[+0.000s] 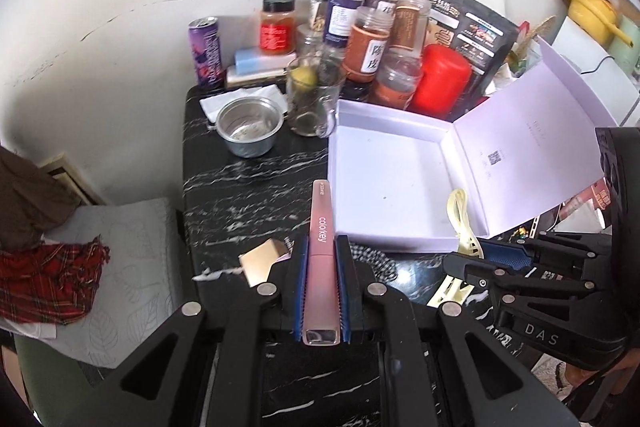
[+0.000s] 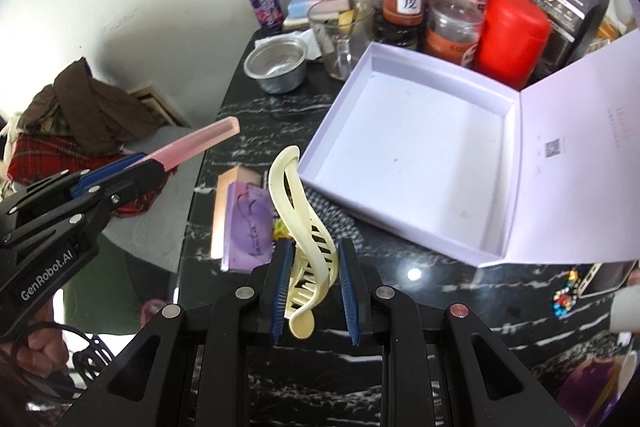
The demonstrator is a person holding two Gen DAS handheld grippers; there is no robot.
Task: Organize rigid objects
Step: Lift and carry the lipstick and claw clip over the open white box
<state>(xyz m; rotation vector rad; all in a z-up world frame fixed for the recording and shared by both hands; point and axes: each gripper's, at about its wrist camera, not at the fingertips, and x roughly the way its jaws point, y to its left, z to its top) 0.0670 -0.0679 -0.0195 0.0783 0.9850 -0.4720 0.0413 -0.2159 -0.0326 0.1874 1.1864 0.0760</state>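
Observation:
My left gripper (image 1: 322, 247) is shut on a long pink "colorkey" tube (image 1: 320, 227) and holds it above the black marble table (image 1: 248, 187), left of the open white box (image 1: 392, 183). It also shows in the right wrist view (image 2: 132, 167) with the pink tube (image 2: 200, 143) sticking out. My right gripper (image 2: 314, 251) is shut on a cream hair claw clip (image 2: 300, 211), just before the white box (image 2: 420, 151). In the left wrist view the right gripper (image 1: 472, 255) holds the clip (image 1: 464, 223) at the box's near corner. The box looks empty.
A small purple box (image 2: 248, 223) and a checkered cloth (image 2: 336, 215) lie on the table near the grippers. A metal bowl (image 1: 250, 127), glass mug (image 1: 314, 95), purple can (image 1: 206, 51), jars (image 1: 368, 43) and a red canister (image 1: 440, 83) crowd the back.

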